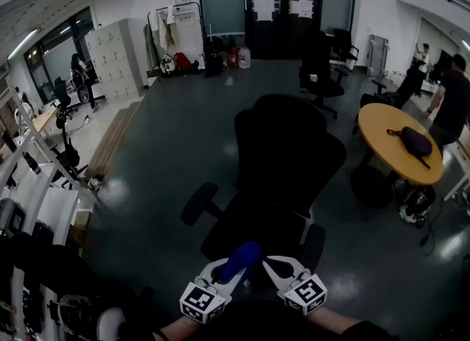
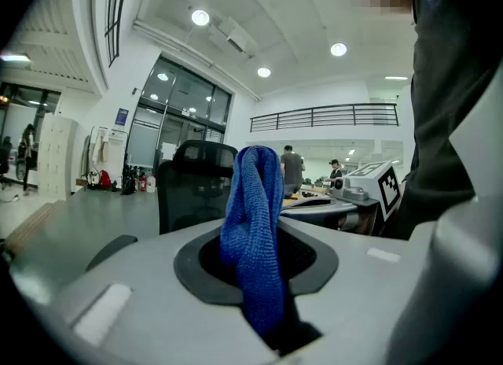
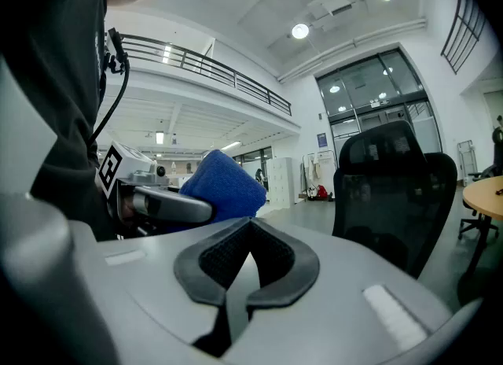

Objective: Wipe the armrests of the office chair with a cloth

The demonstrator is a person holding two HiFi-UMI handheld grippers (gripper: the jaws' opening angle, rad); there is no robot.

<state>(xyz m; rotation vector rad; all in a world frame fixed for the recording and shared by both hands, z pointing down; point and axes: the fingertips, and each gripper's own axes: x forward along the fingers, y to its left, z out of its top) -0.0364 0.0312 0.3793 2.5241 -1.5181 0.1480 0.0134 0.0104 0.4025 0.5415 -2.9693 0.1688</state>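
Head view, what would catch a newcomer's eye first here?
The bright blue cloth stands out most, pinched in the left gripper at the bottom centre. Beside it the right gripper is shut on nothing. Just beyond them the black office chair fills the middle. At the right is a round wooden table with a dark bag lying on it.

An open-plan office hall — black office chairs (image 1: pixel 286 156) stand about on a grey floor (image 1: pixel 183 134), a round wooden worktop (image 1: pixel 382 130) sits at the right, pale lockers (image 1: pixel 114 60) line the left wall, and glass doors (image 1: pixel 283 9) close the far end beneath a railed mezzanine (image 3: pixel 212 64).
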